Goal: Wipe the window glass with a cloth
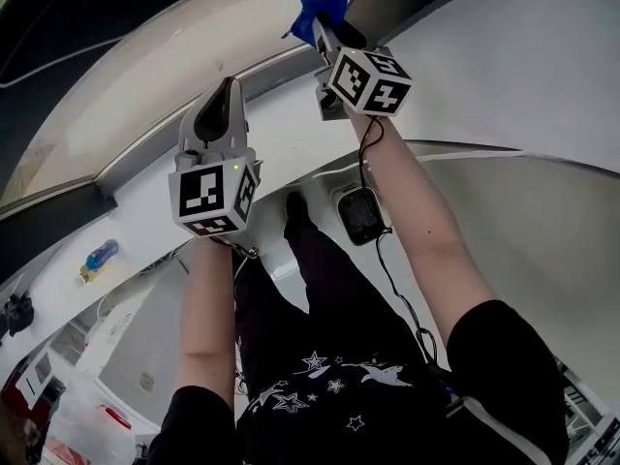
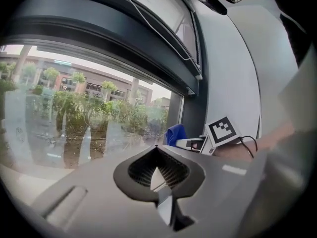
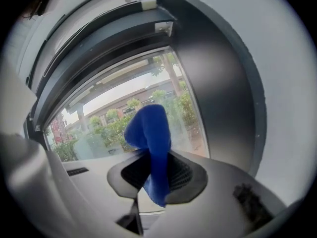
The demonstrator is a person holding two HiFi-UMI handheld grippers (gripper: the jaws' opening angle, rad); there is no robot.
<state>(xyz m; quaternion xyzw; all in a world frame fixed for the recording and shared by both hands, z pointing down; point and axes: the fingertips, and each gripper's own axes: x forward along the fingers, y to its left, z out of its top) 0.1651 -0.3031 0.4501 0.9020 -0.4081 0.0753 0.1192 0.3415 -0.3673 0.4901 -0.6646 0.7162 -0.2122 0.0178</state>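
Note:
The window glass [image 2: 74, 118] fills the left of the left gripper view, with trees and buildings behind it. It also shows ahead in the right gripper view, as the window glass [image 3: 109, 118]. My right gripper [image 1: 321, 25] is raised to the glass by the dark frame and shut on a blue cloth [image 1: 318, 1]. The cloth [image 3: 151, 138] stands bunched out of the jaws toward the pane. My left gripper [image 1: 228, 87] is held lower and to the left, shut with nothing in it, tips meeting [image 2: 156, 148]. From there the cloth [image 2: 176, 133] and right gripper [image 2: 192, 144] show to the right.
A dark vertical window frame [image 3: 218, 83] borders the glass on the right, with white wall beyond. A blind housing with a cord [image 2: 163, 38] runs above. Below lie the pale sill [image 1: 145, 139], a blue bottle [image 1: 100, 256] and a black box with cable [image 1: 359, 213].

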